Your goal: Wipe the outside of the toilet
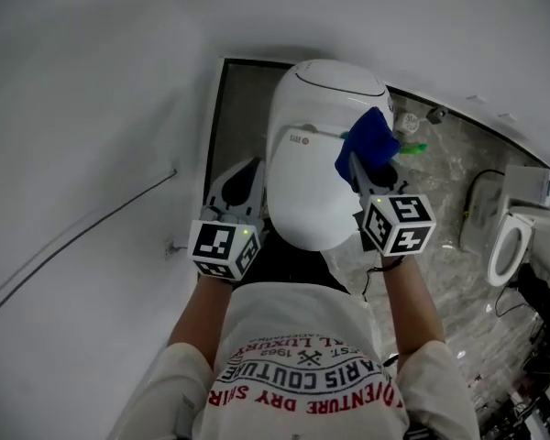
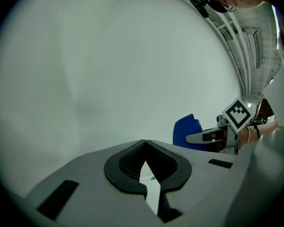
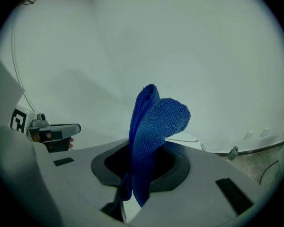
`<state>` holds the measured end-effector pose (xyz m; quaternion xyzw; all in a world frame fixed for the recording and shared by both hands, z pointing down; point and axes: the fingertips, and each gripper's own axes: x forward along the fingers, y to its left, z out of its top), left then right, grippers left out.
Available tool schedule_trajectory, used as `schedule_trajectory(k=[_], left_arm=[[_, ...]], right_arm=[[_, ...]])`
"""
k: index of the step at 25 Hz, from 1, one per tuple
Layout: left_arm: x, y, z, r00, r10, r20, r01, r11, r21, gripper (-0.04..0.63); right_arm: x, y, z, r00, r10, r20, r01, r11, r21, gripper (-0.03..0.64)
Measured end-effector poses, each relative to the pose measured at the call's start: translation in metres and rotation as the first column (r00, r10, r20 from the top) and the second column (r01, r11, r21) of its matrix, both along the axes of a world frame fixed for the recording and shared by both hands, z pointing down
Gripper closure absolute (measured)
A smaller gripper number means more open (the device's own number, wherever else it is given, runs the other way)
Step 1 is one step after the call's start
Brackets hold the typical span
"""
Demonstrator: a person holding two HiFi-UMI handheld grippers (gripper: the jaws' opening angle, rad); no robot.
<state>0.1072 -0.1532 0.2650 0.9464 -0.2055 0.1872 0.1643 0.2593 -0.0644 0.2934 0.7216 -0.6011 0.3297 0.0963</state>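
Observation:
A white toilet [image 1: 316, 154] with its lid down stands below me in the head view. My right gripper [image 1: 365, 174] is over the lid's right side, shut on a folded blue cloth [image 1: 368, 143]. In the right gripper view the cloth [image 3: 151, 136] sticks up from between the jaws of the right gripper [image 3: 141, 174]. My left gripper [image 1: 240, 189] hangs at the toilet's left flank. In its own view the left gripper [image 2: 145, 148] has its jaws together with nothing between them. That view also catches the cloth [image 2: 184, 129] at the right.
A white wall [image 1: 82, 108] with a thin cable [image 1: 92, 227] is close on the left. A dark strip of floor [image 1: 238, 108] runs between wall and toilet. A marbled floor [image 1: 449, 181], a green object [image 1: 412, 148] and a second toilet [image 1: 511, 246] lie to the right.

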Motion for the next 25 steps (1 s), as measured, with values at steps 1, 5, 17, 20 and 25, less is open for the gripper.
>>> schedule_trajectory(k=[1,5,17,20,25], left_arm=[[0.007,-0.009,0.008,1.000,0.005,0.006,-0.005,1.000,-0.005,0.591],[0.034,-0.051,0.039,1.000,0.019,0.013,-0.018,0.999,-0.032,0.591],[0.076,-0.162,0.140,0.995,0.087,0.049,-0.078,0.982,-0.170,0.591],[0.077,-0.166,0.166,0.991,0.106,0.080,-0.088,0.975,-0.202,0.591],[0.081,-0.162,0.185,0.990,0.098,0.106,-0.073,0.972,-0.222,0.591]], right_arm=[[0.005,-0.013,0.007,1.000,-0.001,0.006,0.001,1.000,0.000,0.540],[0.024,-0.067,0.039,1.000,-0.006,0.025,0.006,1.000,-0.013,0.540],[0.018,-0.222,0.163,0.987,-0.118,0.109,0.126,0.990,-0.070,0.540],[0.017,-0.241,0.191,0.983,-0.139,0.123,0.150,0.985,-0.082,0.540],[0.035,-0.239,0.220,0.986,-0.113,0.123,0.128,0.984,-0.123,0.540]])
